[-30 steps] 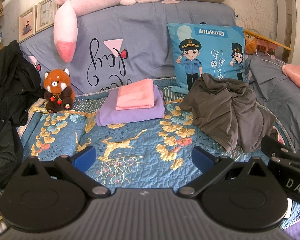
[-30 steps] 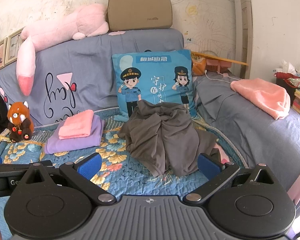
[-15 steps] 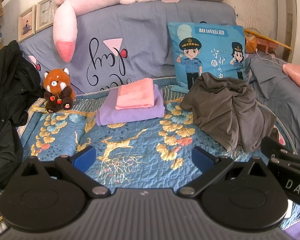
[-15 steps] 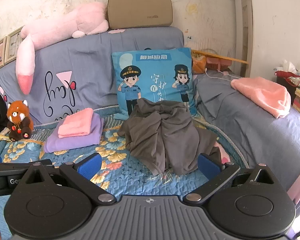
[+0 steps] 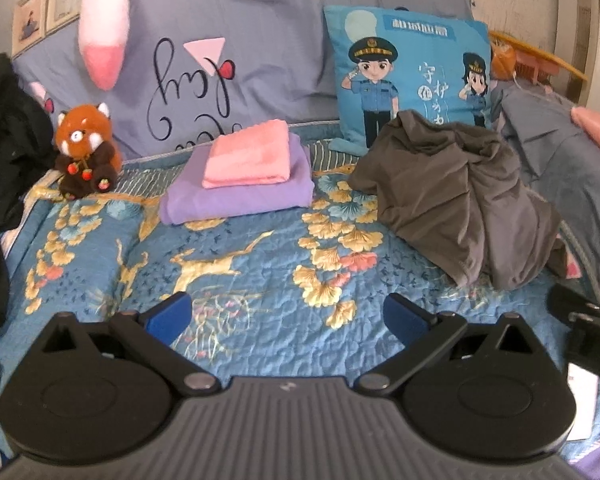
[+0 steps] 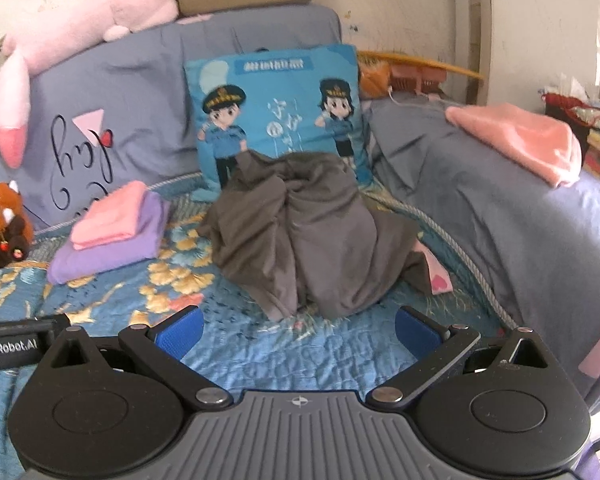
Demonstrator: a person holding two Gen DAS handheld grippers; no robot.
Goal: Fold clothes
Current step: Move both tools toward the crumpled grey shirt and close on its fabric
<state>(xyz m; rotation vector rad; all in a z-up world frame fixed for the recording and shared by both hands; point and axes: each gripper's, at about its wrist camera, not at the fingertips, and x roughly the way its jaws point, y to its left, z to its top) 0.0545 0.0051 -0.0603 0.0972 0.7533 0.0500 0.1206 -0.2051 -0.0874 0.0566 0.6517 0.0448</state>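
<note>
A crumpled grey garment (image 5: 456, 196) (image 6: 312, 232) lies heaped on the blue flowered quilt (image 5: 236, 264) (image 6: 236, 340), in front of a blue cartoon cushion (image 5: 404, 80). My left gripper (image 5: 288, 316) is open over bare quilt, left of and nearer than the heap. My right gripper (image 6: 298, 330) is open too, its blue pads just short of the heap's near edge, nothing between them. A folded pink cloth (image 5: 250, 158) (image 6: 110, 216) rests on a folded purple one (image 5: 236, 196) (image 6: 108, 248) at the back.
A red panda plush (image 5: 86, 146) sits at the back left beside dark clothing (image 5: 4, 152). A long pink plush (image 6: 80, 52) lies along the grey headboard cover. A pink towel (image 6: 520, 140) rests on the grey bedding at right. The other gripper's body (image 5: 588, 336) shows at the right edge.
Both grippers have moved forward toward the bed, so the grey garment looks larger and closer. Both stay open and hold nothing.
</note>
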